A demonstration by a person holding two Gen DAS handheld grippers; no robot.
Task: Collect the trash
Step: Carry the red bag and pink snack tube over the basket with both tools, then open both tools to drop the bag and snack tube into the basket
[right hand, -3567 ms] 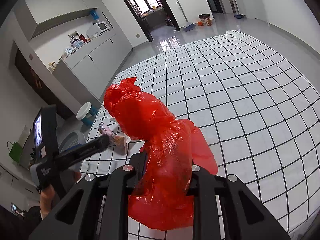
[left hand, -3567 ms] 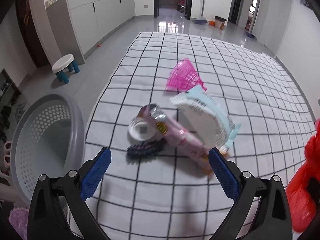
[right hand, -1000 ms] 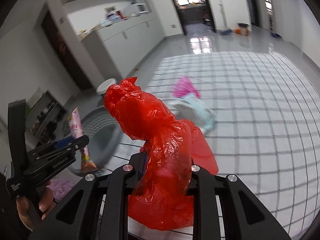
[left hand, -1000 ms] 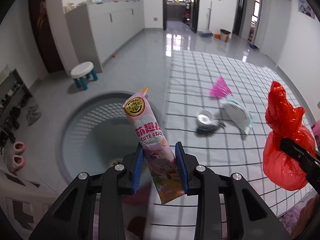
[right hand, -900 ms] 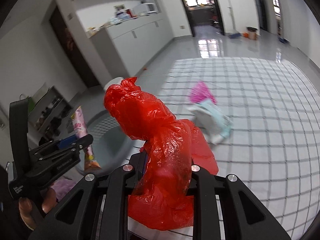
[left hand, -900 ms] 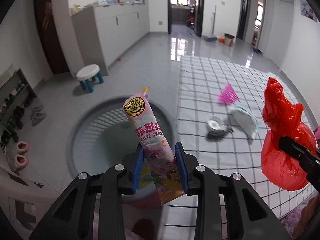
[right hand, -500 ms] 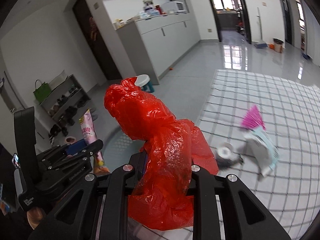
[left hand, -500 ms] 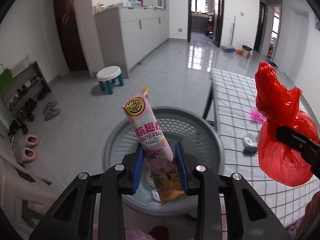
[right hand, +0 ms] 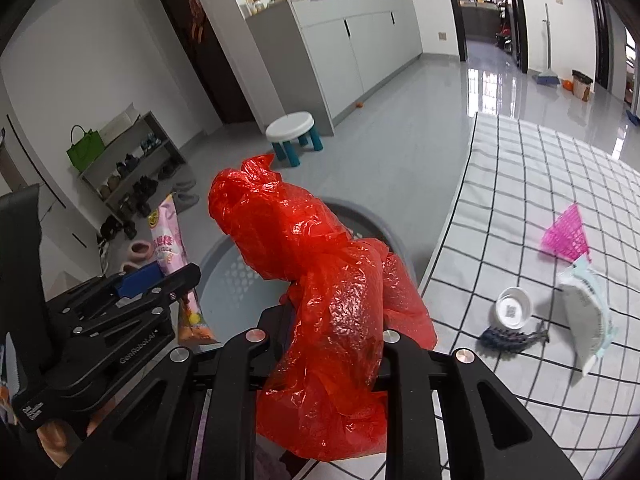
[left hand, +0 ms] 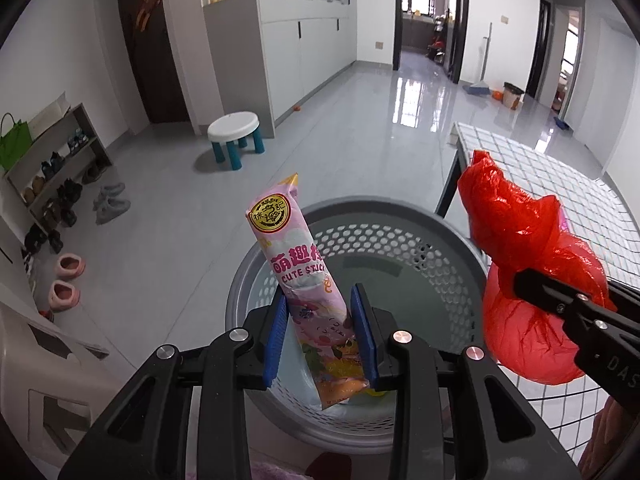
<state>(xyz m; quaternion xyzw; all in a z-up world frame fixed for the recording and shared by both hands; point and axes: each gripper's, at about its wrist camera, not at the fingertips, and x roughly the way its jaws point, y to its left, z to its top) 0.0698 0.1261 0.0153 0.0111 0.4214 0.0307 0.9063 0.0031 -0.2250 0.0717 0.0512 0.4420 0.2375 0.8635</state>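
Pink snack wrapper (left hand: pixel 304 280), printed "CUTE STICK", is standing nearly upright between the 2 blue pads (left hand: pixel 276 336) of the left gripper (left hand: pixel 320 340), which is clamping it narrowly at its lower half. The wrapper is hanging directly over the open mouth of the grey perforated basket (left hand: pixel 400 248), its bottom end inside the rim's outline. Red plastic bag (right hand: pixel 320 300), crumpled and knotted, is being pinched by the right gripper (right hand: pixel 328 344), whose jaws are standing close together on the bag's middle; the bag is sitting over the basket's right edge, beside the wrapper and apart from it. Something pale is lying at the basket's bottom, possibly earlier trash, though the wrapper is hiding most of it. To the right, the checked cloth (right hand: pixel 540 208) is carrying the remaining items: a pink mesh piece (right hand: pixel 566 234), a white round lid (right hand: pixel 514 308), a dark frilled object (right hand: pixel 508 338) touching the lid, and a white-and-teal packet (right hand: pixel 588 316) just beside them. Farther out, a white stool (left hand: pixel 236 132) with teal legs is standing on the grey floor, and a shoe rack (left hand: pixel 52 176) is lining the left wall.
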